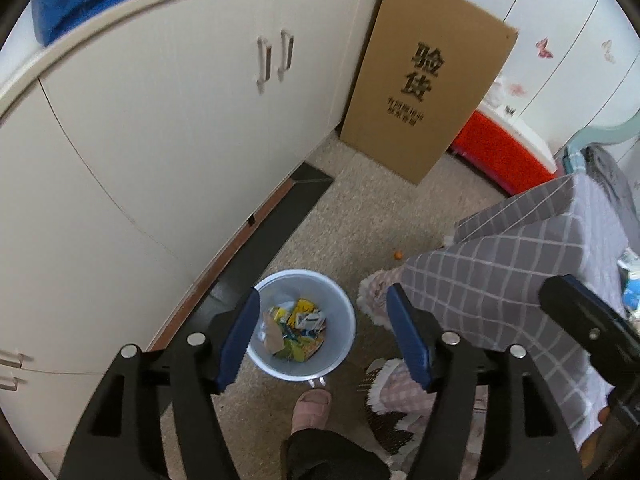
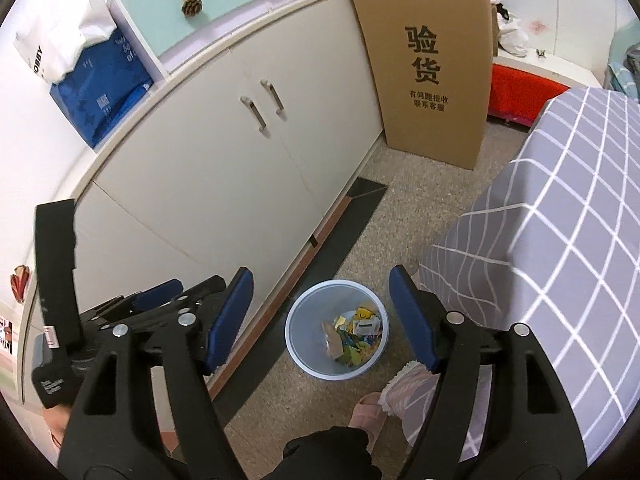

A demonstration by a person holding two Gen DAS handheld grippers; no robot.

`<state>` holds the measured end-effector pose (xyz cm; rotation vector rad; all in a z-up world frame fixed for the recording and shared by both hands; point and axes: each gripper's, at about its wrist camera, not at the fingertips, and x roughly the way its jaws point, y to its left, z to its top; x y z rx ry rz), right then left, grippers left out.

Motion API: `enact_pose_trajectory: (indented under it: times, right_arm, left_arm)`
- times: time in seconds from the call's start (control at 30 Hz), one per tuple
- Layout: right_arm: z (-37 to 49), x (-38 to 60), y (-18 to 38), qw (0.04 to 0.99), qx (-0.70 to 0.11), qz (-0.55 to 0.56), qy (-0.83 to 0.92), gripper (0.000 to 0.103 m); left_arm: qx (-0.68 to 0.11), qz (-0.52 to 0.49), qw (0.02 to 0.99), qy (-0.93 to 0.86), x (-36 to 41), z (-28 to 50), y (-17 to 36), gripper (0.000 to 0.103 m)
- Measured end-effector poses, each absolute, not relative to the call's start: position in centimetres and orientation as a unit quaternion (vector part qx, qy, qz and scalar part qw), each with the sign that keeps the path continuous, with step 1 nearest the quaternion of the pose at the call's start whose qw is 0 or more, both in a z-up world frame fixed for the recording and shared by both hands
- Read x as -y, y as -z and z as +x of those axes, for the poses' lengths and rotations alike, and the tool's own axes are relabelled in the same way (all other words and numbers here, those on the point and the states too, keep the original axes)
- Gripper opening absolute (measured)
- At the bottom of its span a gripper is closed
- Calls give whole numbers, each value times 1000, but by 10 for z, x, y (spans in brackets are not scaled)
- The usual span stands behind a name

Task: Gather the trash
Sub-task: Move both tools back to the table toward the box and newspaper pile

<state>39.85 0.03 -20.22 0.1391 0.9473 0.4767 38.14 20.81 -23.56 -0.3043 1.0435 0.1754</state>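
Note:
A light blue trash bin (image 1: 340,304) stands on the speckled floor beside the cream cabinet; it also shows in the right wrist view (image 2: 304,332). Several crumpled wrappers (image 1: 298,330), yellow, white and brown, lie in its bottom, seen too in the right wrist view (image 2: 354,336). My left gripper (image 1: 322,338) is open and empty, held above the bin. My right gripper (image 2: 320,318) is open and empty, also above the bin. The right gripper shows at the right edge of the left wrist view (image 1: 588,320), and the left gripper sits low left in the right wrist view (image 2: 160,300).
A cream cabinet (image 2: 224,148) runs along the left. A tall cardboard box (image 2: 432,64) leans at its far end, a red bin (image 2: 520,92) behind it. A table with grey checked cloth (image 2: 560,220) fills the right. A slippered foot (image 1: 312,408) stands by the trash bin.

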Motion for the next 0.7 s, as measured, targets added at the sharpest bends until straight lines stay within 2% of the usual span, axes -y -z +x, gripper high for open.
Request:
enact_pose_trajectory:
  times: [0.37, 0.7]
  right_arm:
    - [374, 68, 152, 894, -386, 97, -204, 72]
    - [354, 201, 133, 924, -337, 140, -114, 73]
  left_arm:
    - [-435, -144, 888, -30, -147, 365, 171, 70]
    - [-431, -124, 890, 77, -24, 379, 155, 74]
